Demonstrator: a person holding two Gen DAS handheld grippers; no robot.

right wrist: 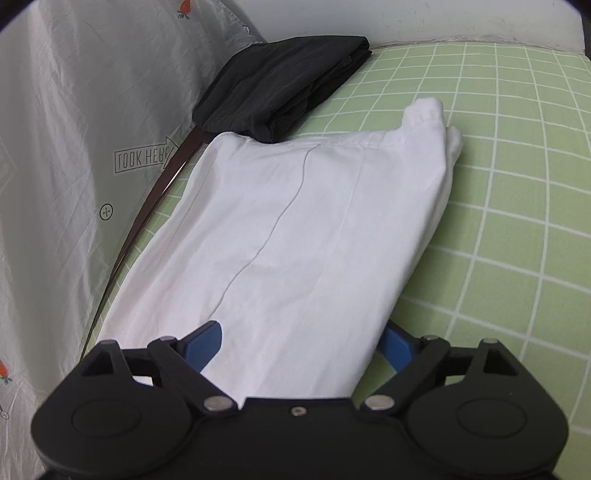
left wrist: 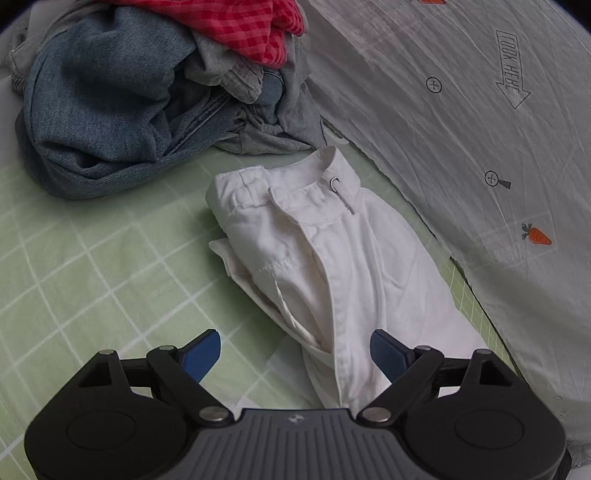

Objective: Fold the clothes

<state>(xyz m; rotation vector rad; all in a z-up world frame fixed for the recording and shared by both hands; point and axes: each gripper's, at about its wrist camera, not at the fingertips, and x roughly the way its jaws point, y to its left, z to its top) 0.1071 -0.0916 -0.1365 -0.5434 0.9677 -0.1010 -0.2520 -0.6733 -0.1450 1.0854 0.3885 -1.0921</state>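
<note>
The white trousers (left wrist: 317, 258) lie folded lengthwise on the green sheet (left wrist: 92, 258), waistband far in the left view, likely laid flat for a cross fold. The left gripper (left wrist: 295, 350) and right gripper (right wrist: 301, 343) both stand wide open, straddling the cloth and gripping nothing; unfolded pile (left wrist: 129, 92) far left, black garment (right wrist: 280, 85) set aside

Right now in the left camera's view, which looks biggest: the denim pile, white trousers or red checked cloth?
1. denim pile and white trousers: alike, trousers nearer the camera.
2. red checked cloth: smallest, partly cut off.
</note>
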